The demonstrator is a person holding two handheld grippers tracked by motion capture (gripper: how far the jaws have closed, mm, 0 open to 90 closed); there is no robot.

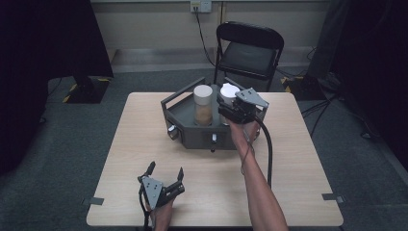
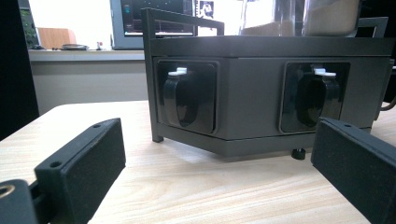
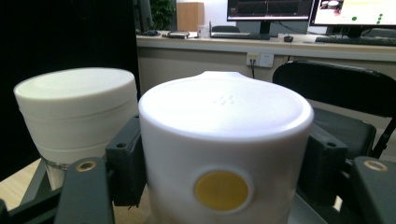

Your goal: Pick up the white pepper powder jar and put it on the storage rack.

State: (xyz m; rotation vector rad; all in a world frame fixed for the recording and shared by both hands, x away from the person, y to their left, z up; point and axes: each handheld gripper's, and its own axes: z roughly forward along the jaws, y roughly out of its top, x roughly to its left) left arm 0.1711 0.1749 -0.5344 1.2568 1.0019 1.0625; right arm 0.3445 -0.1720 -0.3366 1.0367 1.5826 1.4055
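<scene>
Tabletop (image 1: 144, 144) of pale wood fills the middle of the room. At about seven o'clock on it, near the person's edge, the left gripper (image 1: 167, 172) rests low with its jaws spread wide apart and nothing between them; it points toward twelve, at the front faces of the dark grey tray (image 1: 192, 137), and is well apart from it. The tray stands at about twelve o'clock on the tabletop, and two canisters stand upright in it. The left canister (image 1: 202, 104), white-lidded with brownish contents, stands untouched at the tray's middle. Just beside it, toward three o'clock, is the right canister (image 3: 224, 154), white with a yellow dot on its side. The right gripper (image 1: 230, 109) has its jaws closed against that canister's two sides, the pads (image 3: 125, 161) pressed to the wall.

My guess is that the grasp is being made, and the canister is not yet lifted. Next would be a straight upward pull, clearing the tray's rail and the neighbouring canister.
</scene>
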